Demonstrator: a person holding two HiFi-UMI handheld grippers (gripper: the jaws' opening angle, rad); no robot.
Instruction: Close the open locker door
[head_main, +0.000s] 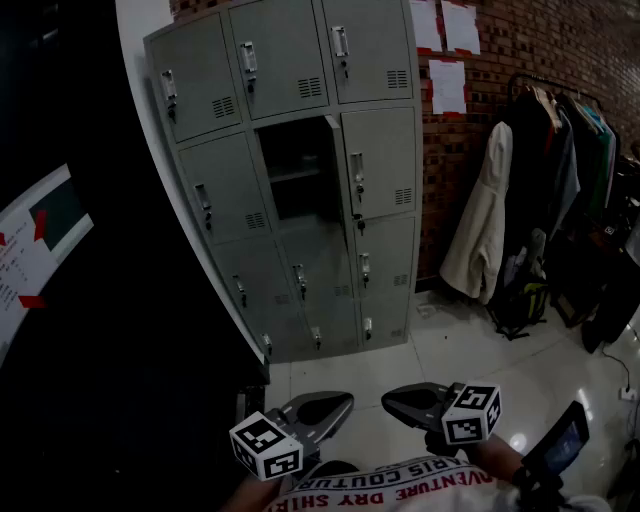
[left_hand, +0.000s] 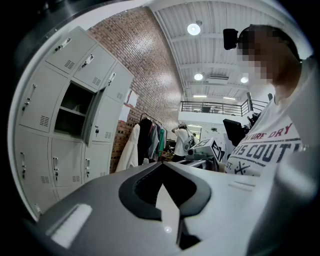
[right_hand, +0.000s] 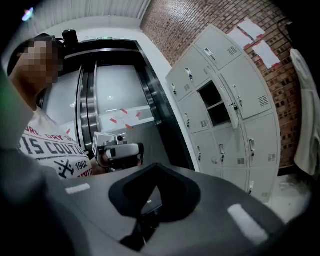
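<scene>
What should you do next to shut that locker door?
Probably step closer and lift the right gripper toward the door. It stands swung open on the lockers, and both that and the left gripper sit low, shut, far from it.

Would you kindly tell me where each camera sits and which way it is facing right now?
Head view: on the head, facing down toward the lockers; left gripper, right gripper and shirt show.
Left gripper view: on that gripper, facing across its shut jaws; shirt and right gripper show.
Right gripper view: likewise, mirrored; shirt and left gripper show.
All three share the open locker door.
</scene>
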